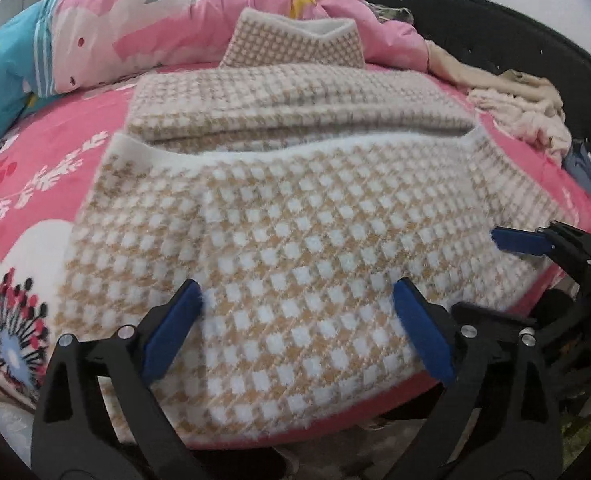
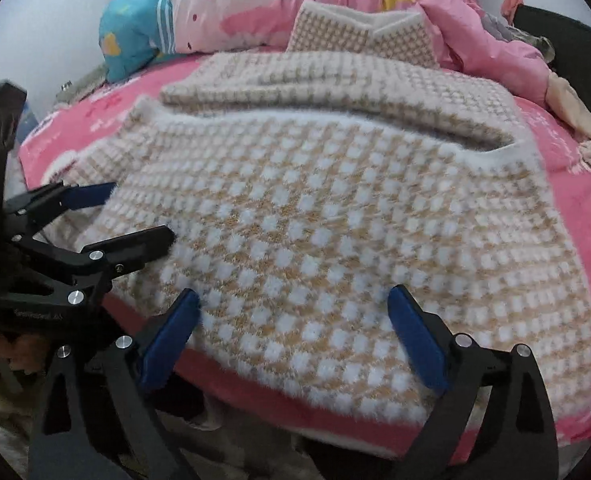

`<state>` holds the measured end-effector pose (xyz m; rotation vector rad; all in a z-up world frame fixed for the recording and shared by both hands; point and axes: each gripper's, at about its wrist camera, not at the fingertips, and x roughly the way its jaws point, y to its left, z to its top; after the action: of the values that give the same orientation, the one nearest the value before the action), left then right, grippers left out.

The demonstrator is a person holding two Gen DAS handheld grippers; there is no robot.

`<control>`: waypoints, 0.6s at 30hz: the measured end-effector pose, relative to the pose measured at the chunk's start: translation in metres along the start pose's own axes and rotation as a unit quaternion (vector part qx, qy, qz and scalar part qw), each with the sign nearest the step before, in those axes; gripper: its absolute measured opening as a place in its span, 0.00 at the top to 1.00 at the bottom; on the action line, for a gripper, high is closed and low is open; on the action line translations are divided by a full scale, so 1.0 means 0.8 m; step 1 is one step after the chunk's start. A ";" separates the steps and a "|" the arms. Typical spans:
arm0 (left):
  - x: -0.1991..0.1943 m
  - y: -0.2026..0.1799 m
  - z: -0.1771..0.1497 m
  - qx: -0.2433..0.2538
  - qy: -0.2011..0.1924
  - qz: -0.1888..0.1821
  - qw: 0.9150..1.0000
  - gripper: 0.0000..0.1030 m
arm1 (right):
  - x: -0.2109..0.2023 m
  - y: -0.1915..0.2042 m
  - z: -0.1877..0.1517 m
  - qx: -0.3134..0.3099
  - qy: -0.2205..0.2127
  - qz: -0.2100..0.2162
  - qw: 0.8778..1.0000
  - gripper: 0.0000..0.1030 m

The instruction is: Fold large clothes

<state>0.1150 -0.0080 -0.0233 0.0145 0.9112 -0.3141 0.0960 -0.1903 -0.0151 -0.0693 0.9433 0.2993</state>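
A large beige-and-white houndstooth knit garment (image 1: 295,240) lies flat on the pink bed, collar at the far end, with its sleeves folded across the chest. It also shows in the right wrist view (image 2: 335,220). My left gripper (image 1: 297,300) is open, its blue pads over the garment's near hem, holding nothing. My right gripper (image 2: 293,312) is open over the near hem too, empty. The right gripper shows in the left wrist view (image 1: 535,244) at the right edge. The left gripper shows in the right wrist view (image 2: 127,216) at the left.
A pink bedsheet (image 1: 35,184) covers the mattress. A rumpled pink quilt (image 1: 155,32) lies at the head. A pile of pale clothes (image 1: 523,104) sits at the far right by the black bed frame (image 1: 495,28). The bed's near edge is just below the hem.
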 end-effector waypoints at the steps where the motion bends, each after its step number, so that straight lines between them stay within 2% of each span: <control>1: -0.010 0.005 0.001 -0.008 -0.005 0.000 1.000 0.09 | -0.012 -0.003 0.000 0.000 -0.009 -0.011 1.000 0.11; 3: -0.024 0.012 0.002 -0.015 -0.021 0.005 1.000 0.09 | -0.036 -0.017 -0.004 0.005 -0.032 -0.038 0.999 0.11; 4: -0.029 0.018 0.002 -0.016 -0.027 0.010 0.999 0.09 | -0.036 -0.029 -0.004 0.013 -0.030 -0.056 0.998 0.10; 6: -0.018 0.034 0.000 -0.025 -0.015 0.042 0.999 0.09 | -0.013 -0.060 -0.016 0.045 0.005 -0.087 0.995 0.10; 7: -0.002 0.043 0.000 -0.034 0.010 0.059 0.998 0.09 | 0.008 -0.076 -0.023 0.069 0.023 -0.073 0.995 0.08; 8: 0.015 0.052 -0.004 -0.043 0.031 0.052 0.997 0.06 | 0.013 -0.082 -0.027 0.079 0.014 -0.061 0.995 0.05; 10: 0.016 0.048 -0.003 -0.042 0.018 0.059 0.997 0.06 | 0.010 -0.076 -0.023 0.068 0.012 -0.074 0.995 0.05; 12: 0.015 0.042 0.002 -0.038 0.026 0.072 0.996 0.06 | 0.003 -0.071 -0.016 0.066 0.018 -0.081 0.994 0.05; 16: -0.001 0.049 0.012 -0.061 0.019 0.052 0.997 0.06 | -0.029 -0.068 0.000 0.082 -0.021 -0.082 0.993 0.05; 18: 0.002 0.056 0.015 -0.072 0.019 0.051 0.996 0.06 | -0.023 -0.079 0.002 0.091 -0.015 -0.100 0.991 0.05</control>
<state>0.1379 0.0321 -0.0226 -0.0653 0.9655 -0.1528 0.1052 -0.2542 -0.0036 0.0074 0.9227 0.0285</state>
